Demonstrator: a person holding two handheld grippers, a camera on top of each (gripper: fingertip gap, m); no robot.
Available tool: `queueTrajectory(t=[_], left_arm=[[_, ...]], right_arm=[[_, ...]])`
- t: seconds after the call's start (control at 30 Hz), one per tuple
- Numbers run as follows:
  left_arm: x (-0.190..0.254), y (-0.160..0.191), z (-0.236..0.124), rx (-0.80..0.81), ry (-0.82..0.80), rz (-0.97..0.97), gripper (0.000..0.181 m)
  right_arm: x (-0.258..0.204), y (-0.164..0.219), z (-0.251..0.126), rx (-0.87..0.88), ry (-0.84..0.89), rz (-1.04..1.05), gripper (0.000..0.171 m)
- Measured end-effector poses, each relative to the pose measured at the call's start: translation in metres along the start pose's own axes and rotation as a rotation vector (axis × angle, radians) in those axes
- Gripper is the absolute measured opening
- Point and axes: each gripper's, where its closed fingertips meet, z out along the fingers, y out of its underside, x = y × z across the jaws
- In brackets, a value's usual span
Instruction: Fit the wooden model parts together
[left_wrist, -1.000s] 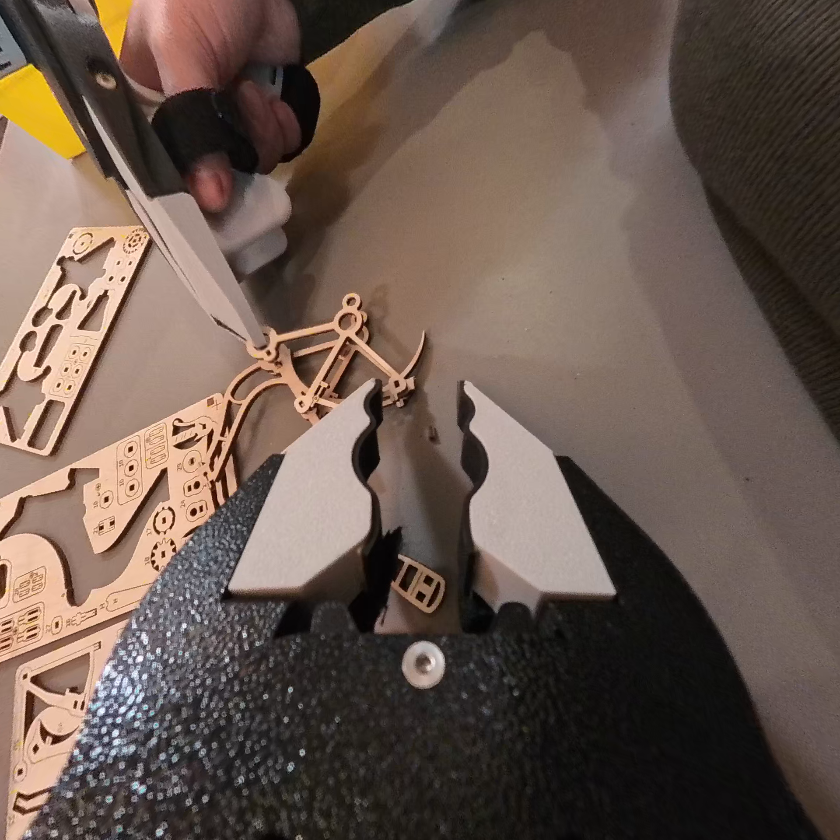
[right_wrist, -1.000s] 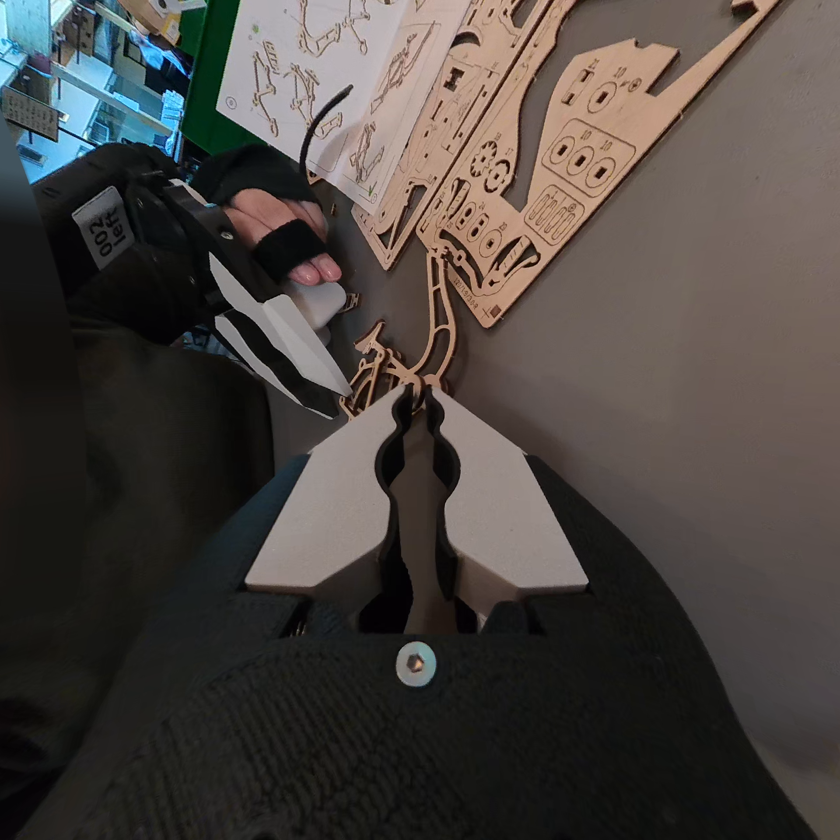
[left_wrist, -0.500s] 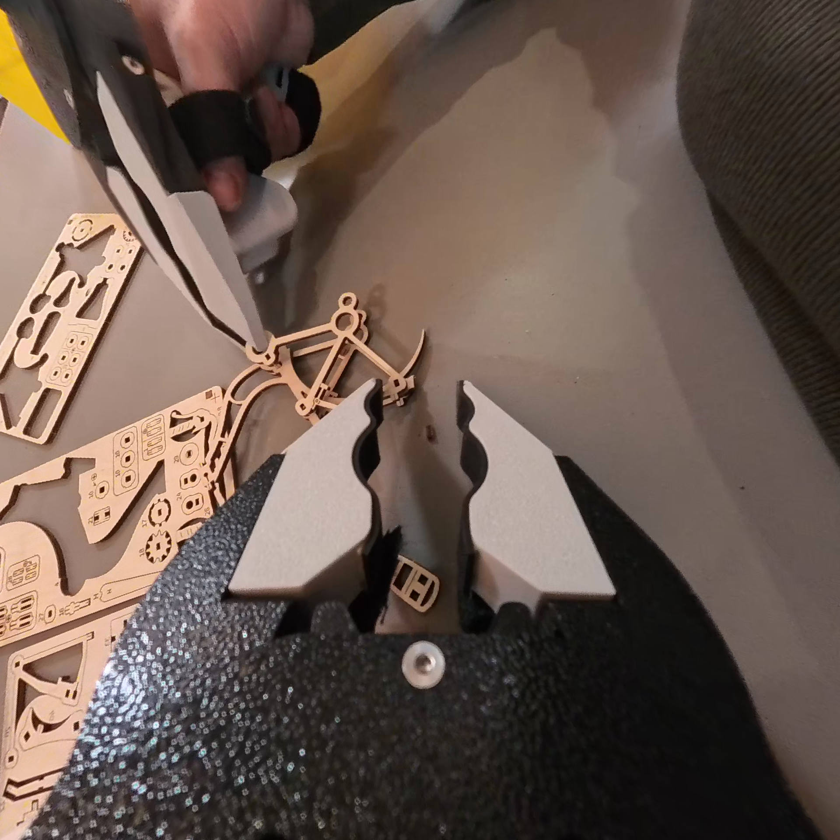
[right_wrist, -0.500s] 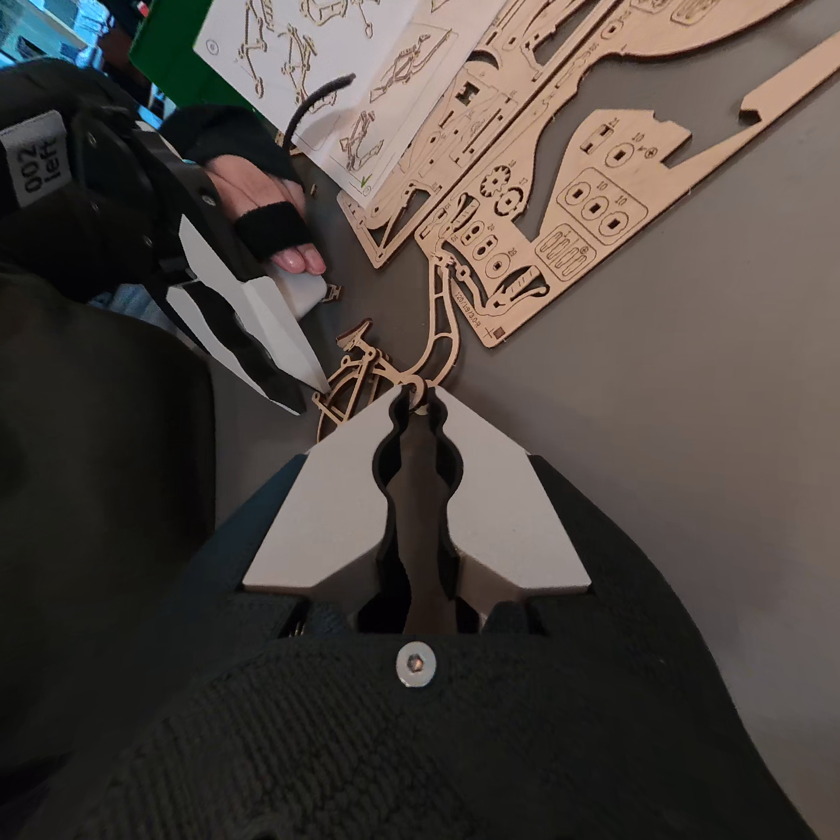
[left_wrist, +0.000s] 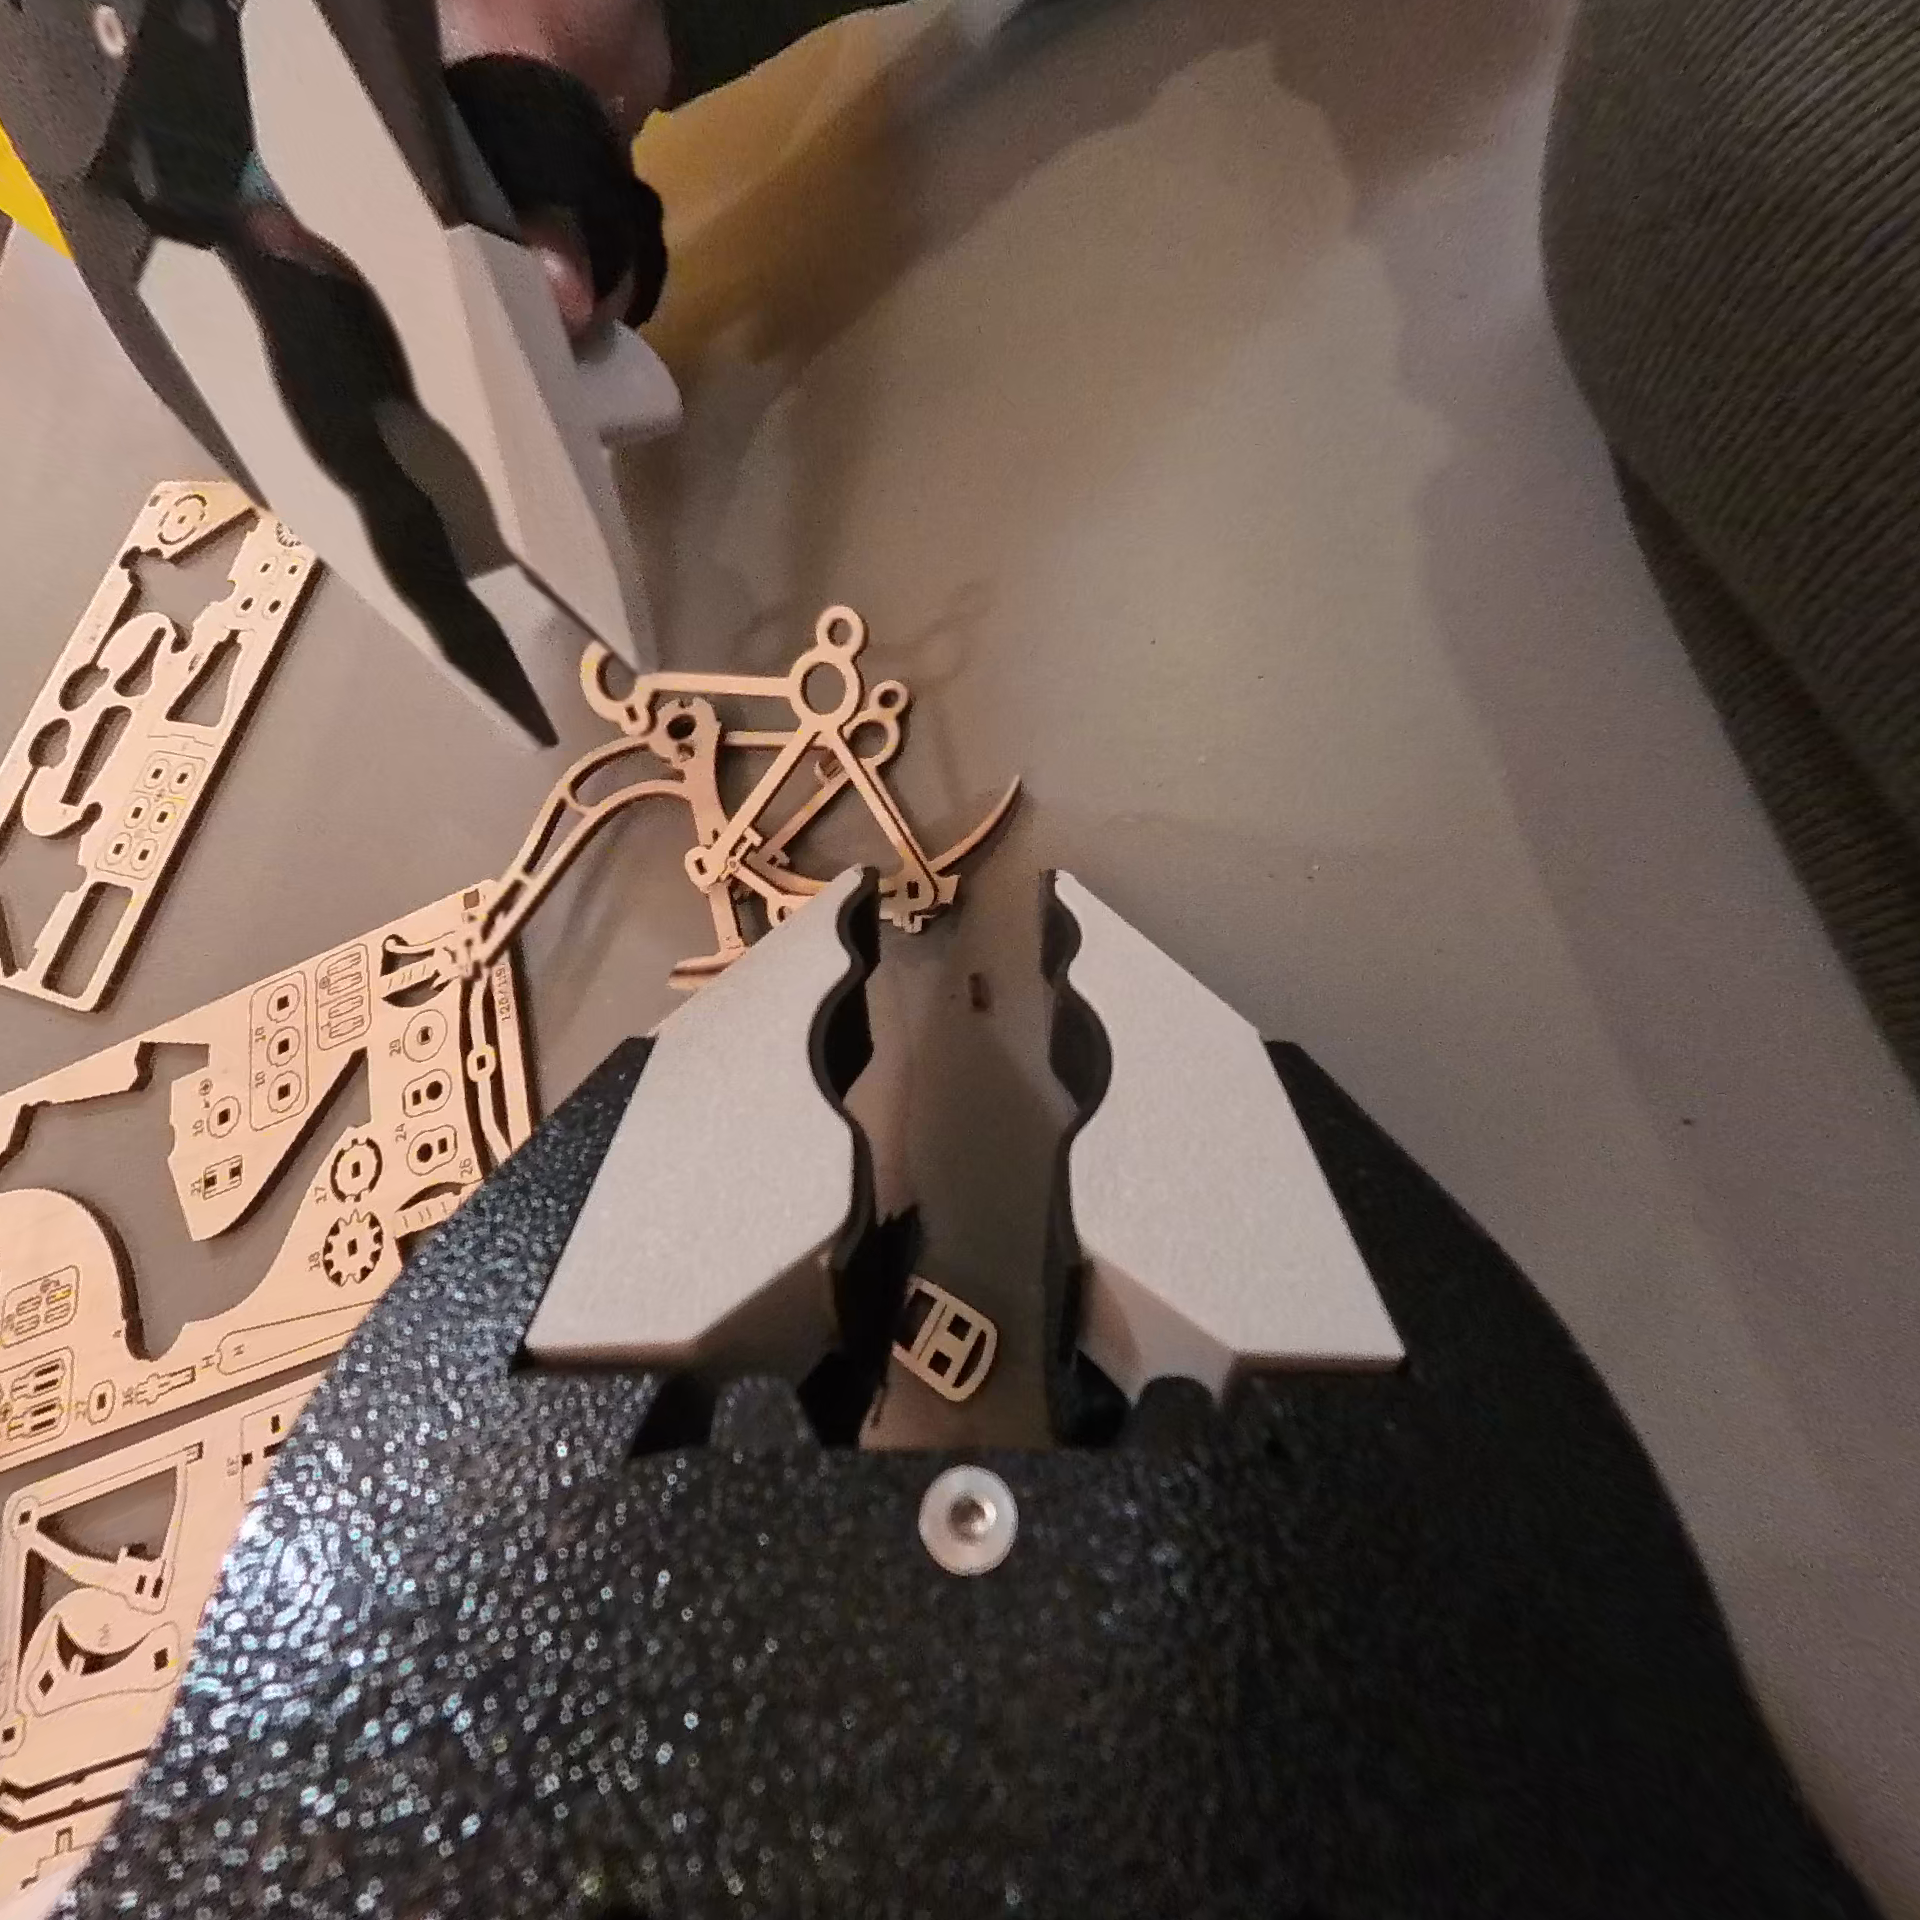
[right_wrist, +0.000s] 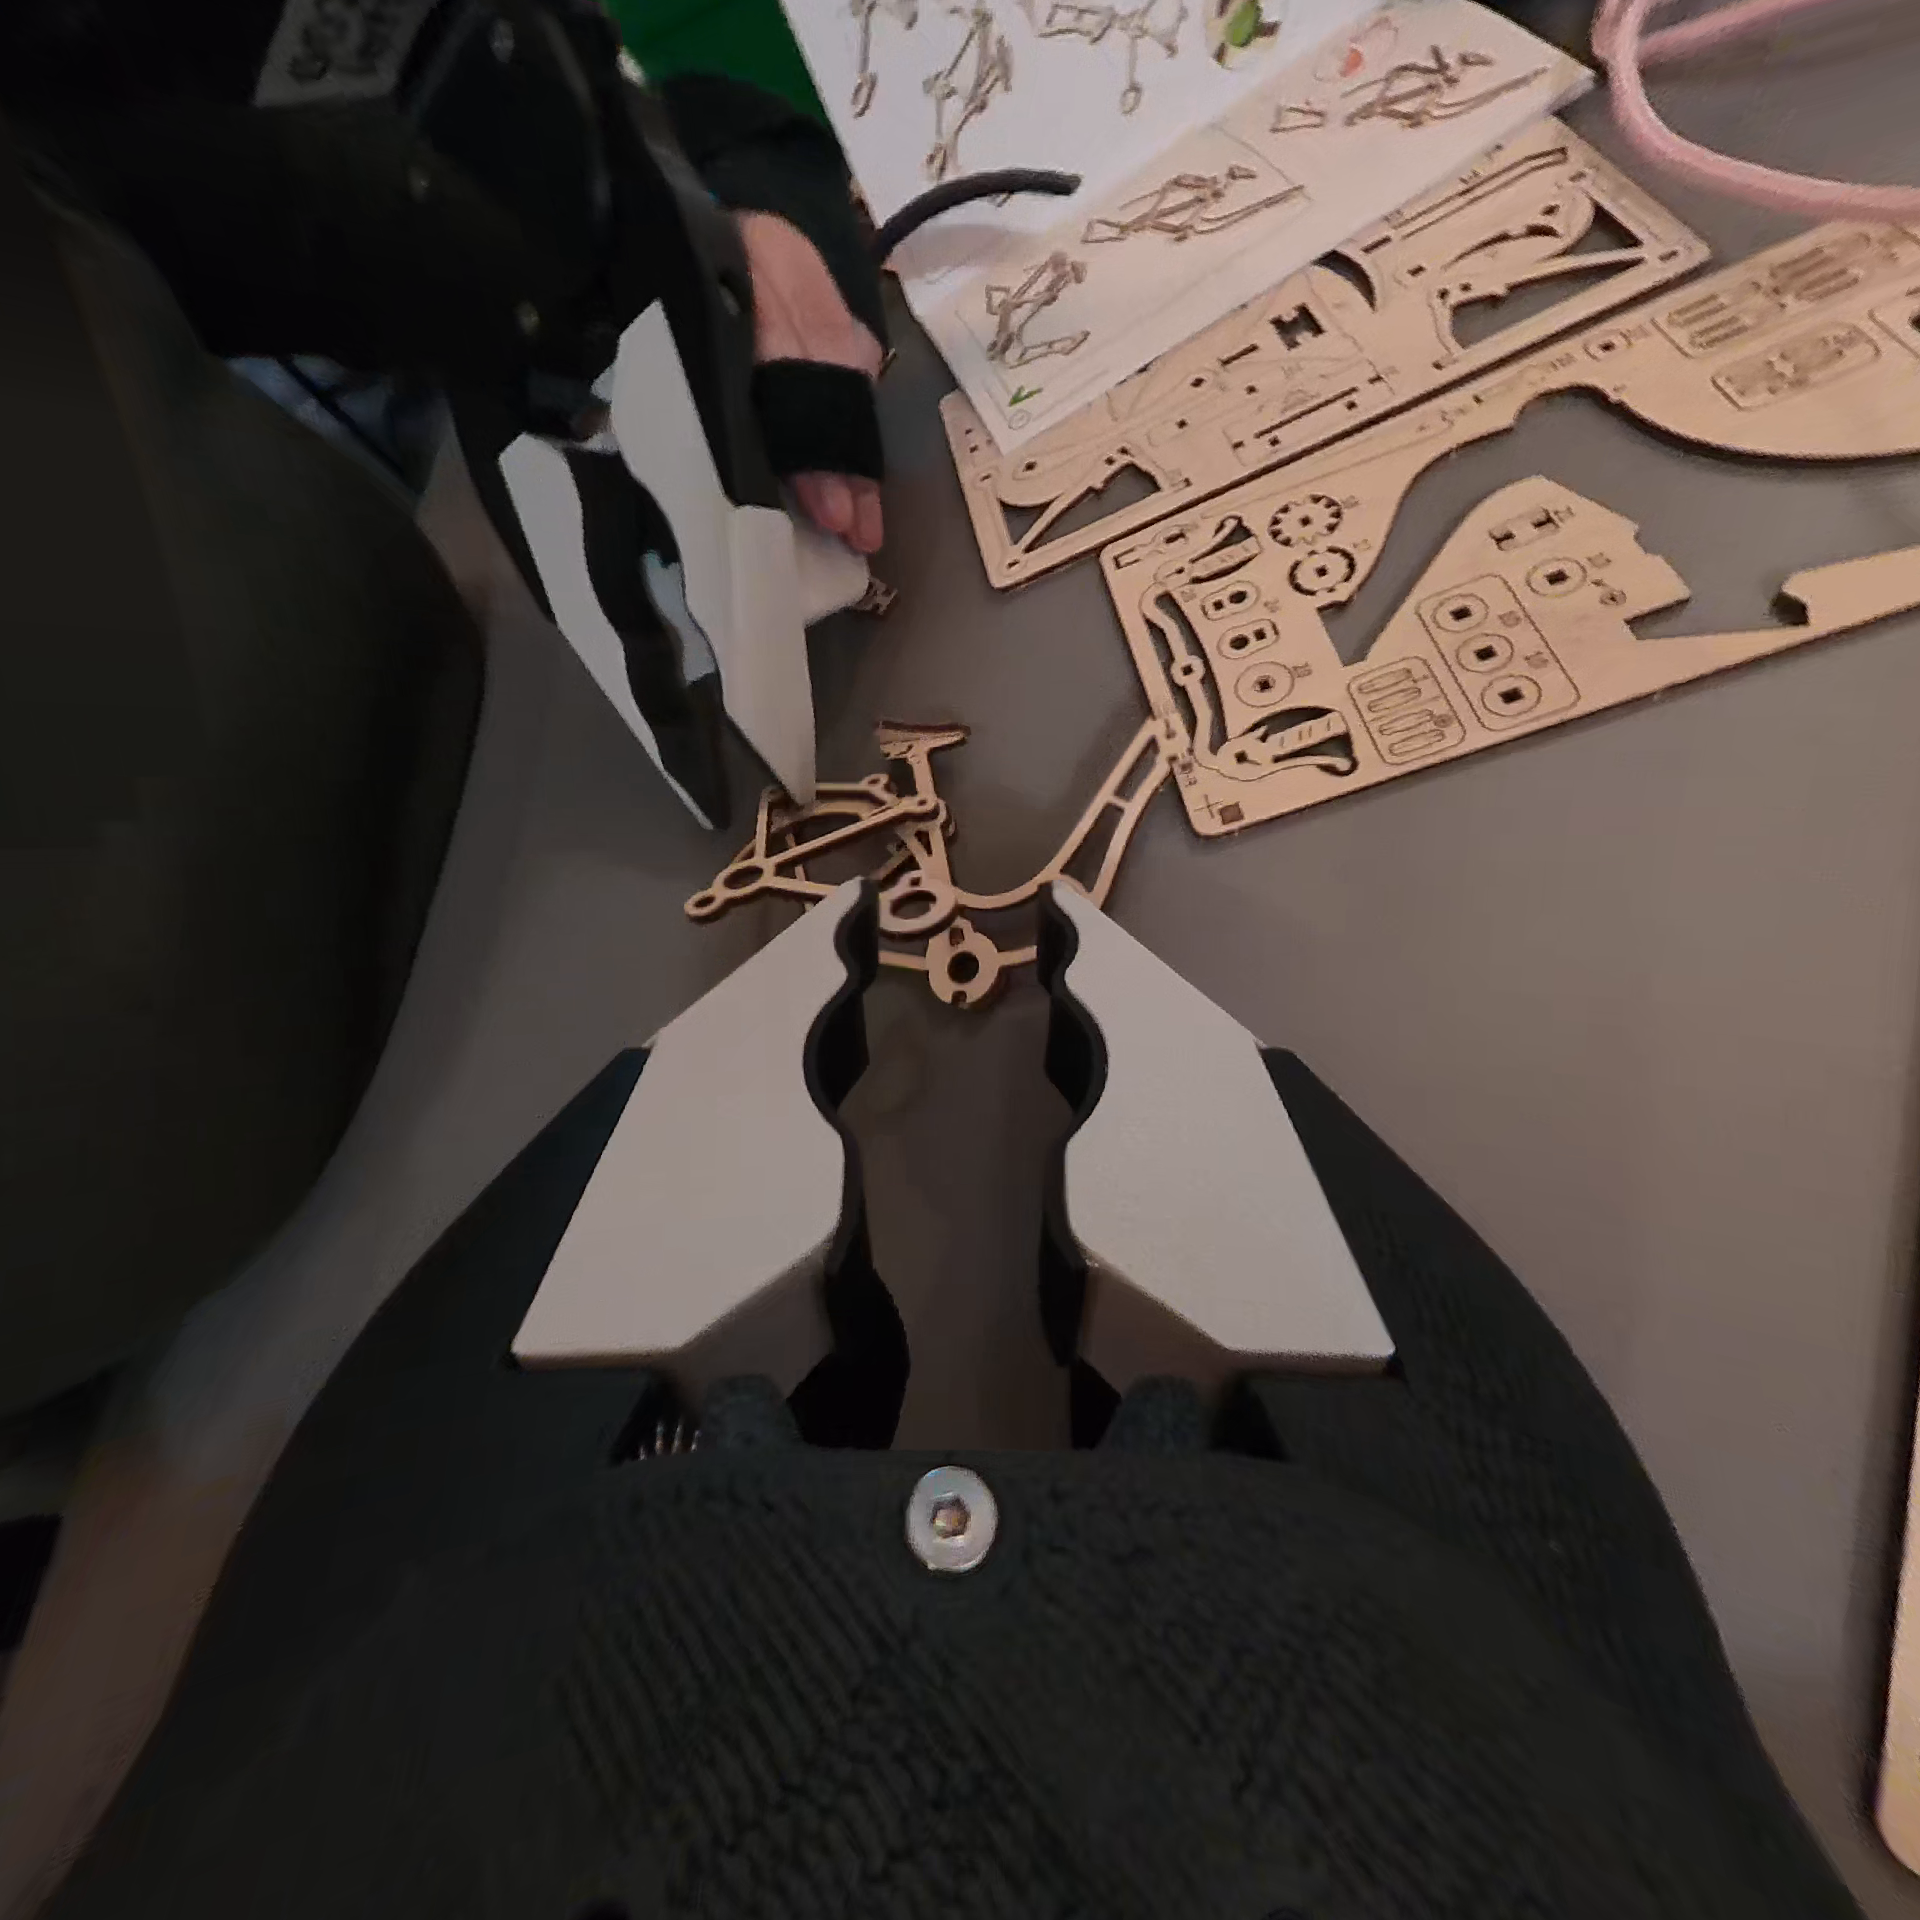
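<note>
A flat wooden bicycle-frame model (left_wrist: 800, 769) lies on the grey table (left_wrist: 1299, 675). A curved arm (left_wrist: 566, 821) runs from it toward a parts sheet. My left gripper (left_wrist: 956, 894) is open and empty, its left fingertip over the frame's lower end. A small loose wooden part (left_wrist: 940, 1340) lies on the table under its fingers. My right gripper (right_wrist: 951, 904) is open and empty, with the frame's ring end (right_wrist: 961, 966) between its fingertips. The frame (right_wrist: 831, 842) shows there too, with the left gripper (right_wrist: 758, 808) at its far end. The right gripper (left_wrist: 587, 698) appears open at upper left.
Several laser-cut wooden parts sheets (right_wrist: 1455, 644) lie to the right, also seen in the left wrist view (left_wrist: 239, 1122). A white instruction booklet (right_wrist: 1143, 156) and a pink cable (right_wrist: 1714, 156) lie beyond. Dark cloth (left_wrist: 1766, 416) borders the table. A person's dark clothing (right_wrist: 208, 727) is at left.
My right gripper has opened and let go of the frame's ring end, and has turned and drawn back a little. The left gripper has stayed open in place.
</note>
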Motion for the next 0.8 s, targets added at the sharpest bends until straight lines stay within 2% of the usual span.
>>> queueTrajectory(t=[0.13, 0.27, 0.37, 0.6, 0.8], left_arm=[[0.004, 0.000, 0.001, 0.001, 0.029, -0.008, 0.023], [0.005, 0.000, 0.001, 0.000, 0.031, -0.003, 0.018], [0.005, 0.000, 0.001, 0.000, 0.027, 0.001, 0.019], [0.007, 0.001, -0.004, 0.006, -0.007, 0.075, 0.019], [0.010, -0.001, -0.014, 0.046, -0.035, 0.106, 0.019]], right_arm=[[0.000, 0.010, -0.005, -0.031, 0.008, -0.063, 0.034], [-0.012, 0.005, -0.006, 0.013, -0.035, -0.137, 0.032], [-0.018, 0.012, 0.001, -0.039, -0.031, -0.235, 0.031], [-0.029, 0.020, 0.013, -0.089, 0.032, -0.472, 0.035], [-0.029, 0.024, 0.013, -0.070, 0.134, -0.557, 0.041]])
